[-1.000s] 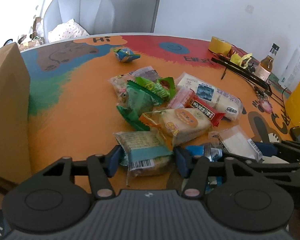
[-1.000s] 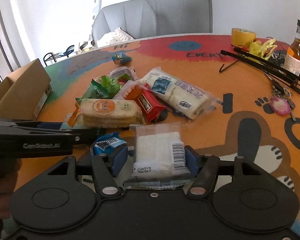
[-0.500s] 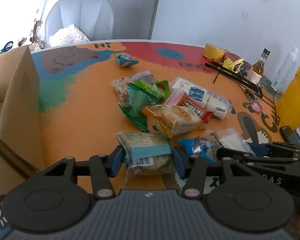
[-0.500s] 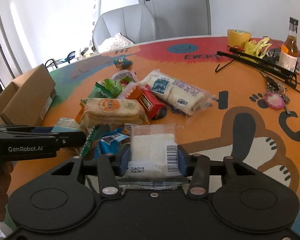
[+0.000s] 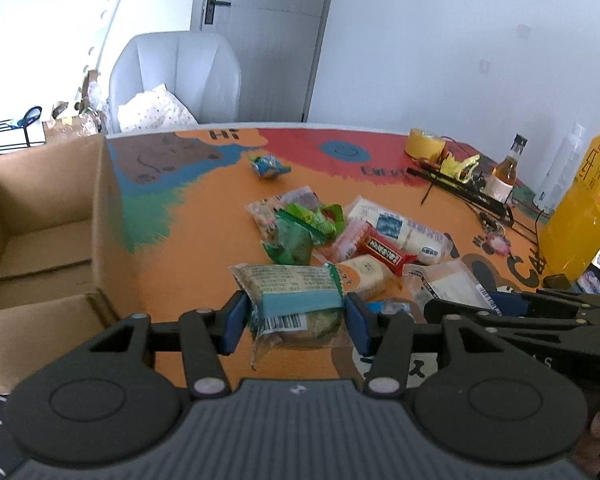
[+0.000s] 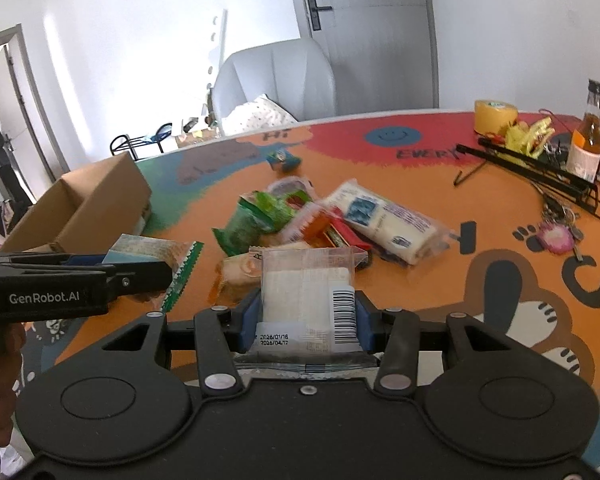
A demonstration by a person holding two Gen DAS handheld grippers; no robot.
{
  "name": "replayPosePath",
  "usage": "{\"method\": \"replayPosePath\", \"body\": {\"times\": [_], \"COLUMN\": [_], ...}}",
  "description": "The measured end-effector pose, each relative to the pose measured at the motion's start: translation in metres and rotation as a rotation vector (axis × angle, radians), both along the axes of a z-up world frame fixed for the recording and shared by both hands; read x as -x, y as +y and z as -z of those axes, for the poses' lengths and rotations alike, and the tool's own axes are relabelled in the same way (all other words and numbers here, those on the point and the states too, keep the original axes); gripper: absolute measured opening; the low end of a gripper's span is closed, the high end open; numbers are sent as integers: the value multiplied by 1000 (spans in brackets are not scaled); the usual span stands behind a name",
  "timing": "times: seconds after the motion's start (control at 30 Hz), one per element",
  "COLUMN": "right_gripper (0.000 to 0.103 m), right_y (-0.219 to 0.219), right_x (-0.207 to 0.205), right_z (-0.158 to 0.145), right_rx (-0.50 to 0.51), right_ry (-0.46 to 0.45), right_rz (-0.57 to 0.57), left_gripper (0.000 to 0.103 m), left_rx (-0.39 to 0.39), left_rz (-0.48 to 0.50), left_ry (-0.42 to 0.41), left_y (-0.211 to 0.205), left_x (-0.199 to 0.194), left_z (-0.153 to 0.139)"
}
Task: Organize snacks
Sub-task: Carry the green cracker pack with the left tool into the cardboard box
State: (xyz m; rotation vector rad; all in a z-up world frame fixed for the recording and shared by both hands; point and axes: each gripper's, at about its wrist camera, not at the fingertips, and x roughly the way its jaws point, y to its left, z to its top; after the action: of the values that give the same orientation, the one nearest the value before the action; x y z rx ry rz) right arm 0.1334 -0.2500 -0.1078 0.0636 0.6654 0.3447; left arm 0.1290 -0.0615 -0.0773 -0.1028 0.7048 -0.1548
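Two packets are riding pinched in the jaws, green-banded packet [image 5: 294, 300] left, clear packet [image 6: 306, 300] right, needing firm squeeze toward the cardboard box [image 5: 40, 216].

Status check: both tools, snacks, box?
Left tool shut on green packet. Right tool shut on clear packet. Box open, path clear.

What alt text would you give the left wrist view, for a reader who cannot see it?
The left gripper holds a green-and-blue snack packet above an orange table. A pile of snacks lies beyond, and an open cardboard box stands at the left.
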Motion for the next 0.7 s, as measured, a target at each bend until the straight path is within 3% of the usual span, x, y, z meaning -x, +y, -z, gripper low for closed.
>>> {"method": "replayPosePath", "body": {"times": [0.7], "right_gripper": [45], "right_y": [48], "right_x": [3], "right_z": [-36], "right_rx": [-9], "right_ry": [-93], "right_rz": [-111], "left_gripper": [51], "left_rx": [-10], "left_rz": [-93], "left_ry": [-110], "left_y": [46], "left_x": [28], "left_z": [-41]}}
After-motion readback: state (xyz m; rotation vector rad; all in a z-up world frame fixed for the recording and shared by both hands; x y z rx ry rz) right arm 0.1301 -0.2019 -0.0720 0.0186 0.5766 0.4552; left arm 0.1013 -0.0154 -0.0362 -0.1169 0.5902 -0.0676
